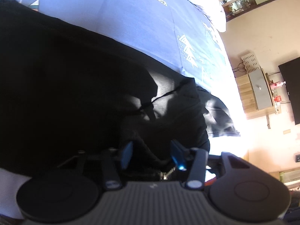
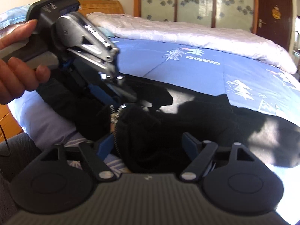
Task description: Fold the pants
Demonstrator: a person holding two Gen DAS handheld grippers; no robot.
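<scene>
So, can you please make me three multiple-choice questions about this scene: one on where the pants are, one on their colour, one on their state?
1. Where do the pants lie?
A. On the floor
B. On the blue bed cover
C. Over a chair

2. What colour are the pants?
A. Black
B. Red
C. White

3. In what state are the pants?
A. Folded into a neat flat stack
B. Hanging on a hanger
C. Rumpled and bunched up

Answers: 1 B, the blue cover shows all around the cloth; 2 A, the cloth is dark black in both views; 3 C, it heaps in uneven lumps near the grippers.
</scene>
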